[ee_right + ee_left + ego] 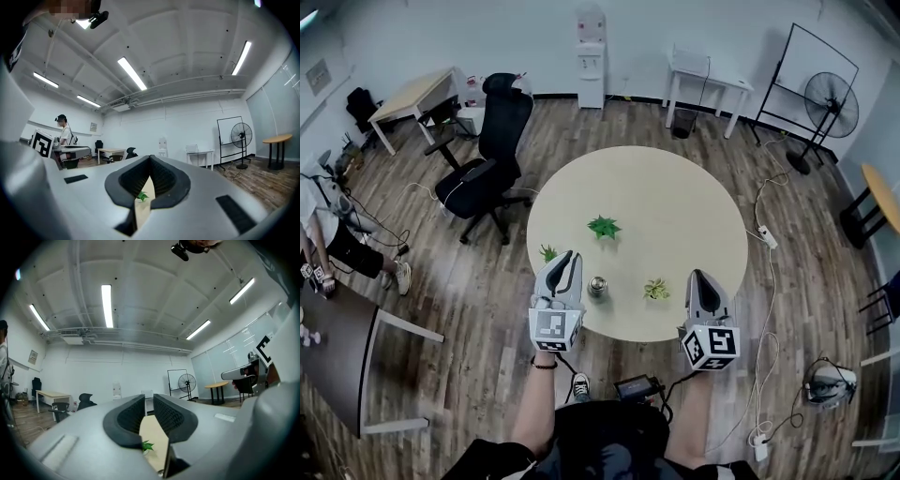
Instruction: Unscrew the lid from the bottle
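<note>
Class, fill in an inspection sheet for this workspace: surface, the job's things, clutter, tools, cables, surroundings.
Surface: round table, pale top.
Job's things: bottle upright near the front edge, between the two tools, touched by neither; lid too small to judge.
Clutter: three small plants, apart from the bottle.
Tools: left tool jaws slightly apart, empty; right tool shut, empty.
Cables: power strip with white lead on the floor, right of the table.
Surroundings: office chair, fan, whiteboard, water dispenser.
</note>
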Demonstrator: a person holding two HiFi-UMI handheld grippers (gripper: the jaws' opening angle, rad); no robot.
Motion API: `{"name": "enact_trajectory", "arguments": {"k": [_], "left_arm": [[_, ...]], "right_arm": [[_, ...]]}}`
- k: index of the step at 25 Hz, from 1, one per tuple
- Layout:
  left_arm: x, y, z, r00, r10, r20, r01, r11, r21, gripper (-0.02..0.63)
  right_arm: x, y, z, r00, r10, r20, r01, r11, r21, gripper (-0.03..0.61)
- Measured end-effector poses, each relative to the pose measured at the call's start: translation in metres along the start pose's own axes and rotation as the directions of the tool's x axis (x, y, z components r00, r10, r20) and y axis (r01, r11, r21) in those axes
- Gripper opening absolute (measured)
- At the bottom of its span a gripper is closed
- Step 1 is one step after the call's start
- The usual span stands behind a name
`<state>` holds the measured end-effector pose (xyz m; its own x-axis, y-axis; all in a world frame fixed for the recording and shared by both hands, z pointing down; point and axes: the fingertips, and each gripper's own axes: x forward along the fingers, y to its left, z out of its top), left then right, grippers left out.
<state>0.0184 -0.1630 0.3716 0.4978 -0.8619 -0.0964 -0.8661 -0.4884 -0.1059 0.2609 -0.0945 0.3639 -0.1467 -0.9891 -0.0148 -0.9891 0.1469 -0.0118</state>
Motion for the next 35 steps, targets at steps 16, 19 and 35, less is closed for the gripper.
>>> {"name": "enact_trajectory", "arguments": {"k": [16, 19, 35], "left_arm": [[0.035, -0.023, -0.029, 0.994, -0.09, 0.064, 0.088, 0.996, 0.029, 0.439], [0.037, -0.022, -0.059, 0.995, -0.075, 0.067, 0.074, 0.997, 0.004, 0.437], [0.043, -0.056, -0.273, 0.981, -0.11, -0.162, 0.086, 0.985, -0.149, 0.445]], "right_arm": [[0.023, -0.013, -0.02, 0.999, 0.025, -0.045, -0.026, 0.999, -0.022, 0.004], [0.026, -0.014, -0.025, 0.998, 0.026, -0.064, -0.027, 0.999, -0.027, 0.005], [0.031, -0.002, -0.076, 0.971, 0.064, -0.232, -0.087, 0.992, -0.089, 0.005]]}}
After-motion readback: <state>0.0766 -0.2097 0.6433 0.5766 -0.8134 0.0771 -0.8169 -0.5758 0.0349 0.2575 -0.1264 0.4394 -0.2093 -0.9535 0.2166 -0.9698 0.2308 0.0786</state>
